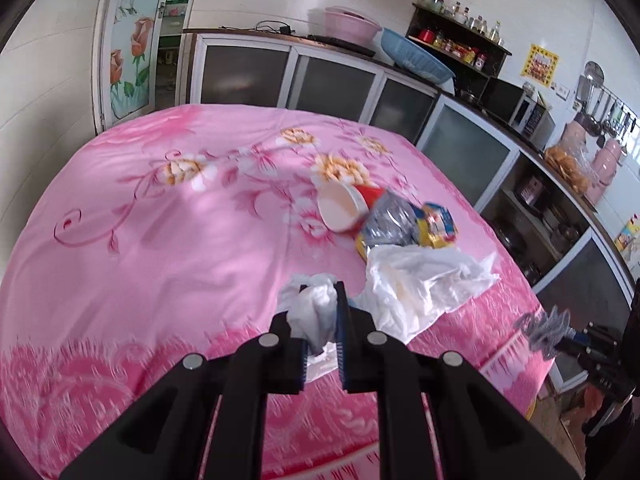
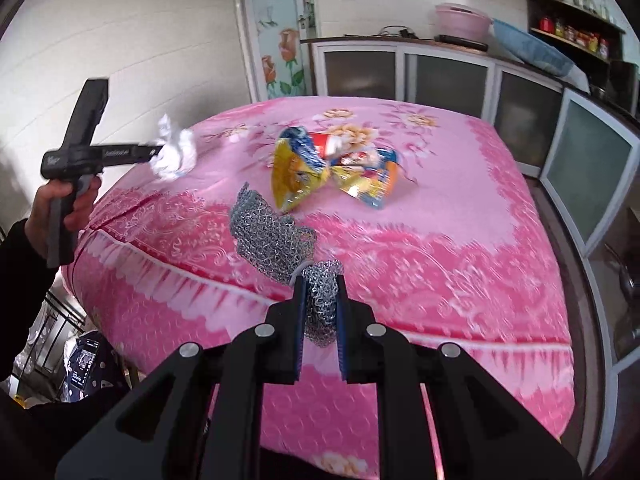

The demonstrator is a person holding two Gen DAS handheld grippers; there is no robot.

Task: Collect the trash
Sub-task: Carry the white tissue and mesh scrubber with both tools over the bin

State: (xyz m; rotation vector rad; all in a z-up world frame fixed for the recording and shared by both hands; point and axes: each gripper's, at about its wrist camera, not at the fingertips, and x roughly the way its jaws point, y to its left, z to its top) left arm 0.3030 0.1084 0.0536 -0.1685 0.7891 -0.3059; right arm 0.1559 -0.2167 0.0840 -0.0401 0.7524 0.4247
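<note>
My left gripper is shut on a crumpled white tissue and holds it above the pink table's near edge; it also shows in the right wrist view. My right gripper is shut on a grey foam net, which hangs forward over the table edge; the net also shows in the left wrist view. On the pink floral tablecloth lie a red paper cup, a crushed clear bottle, a yellow snack wrapper and a white plastic bag.
Kitchen counter with cabinets runs behind and to the right of the table. A pink basin and a blue basin sit on it. A shelf of jars and a microwave stand further right. Clutter sits on the floor at left.
</note>
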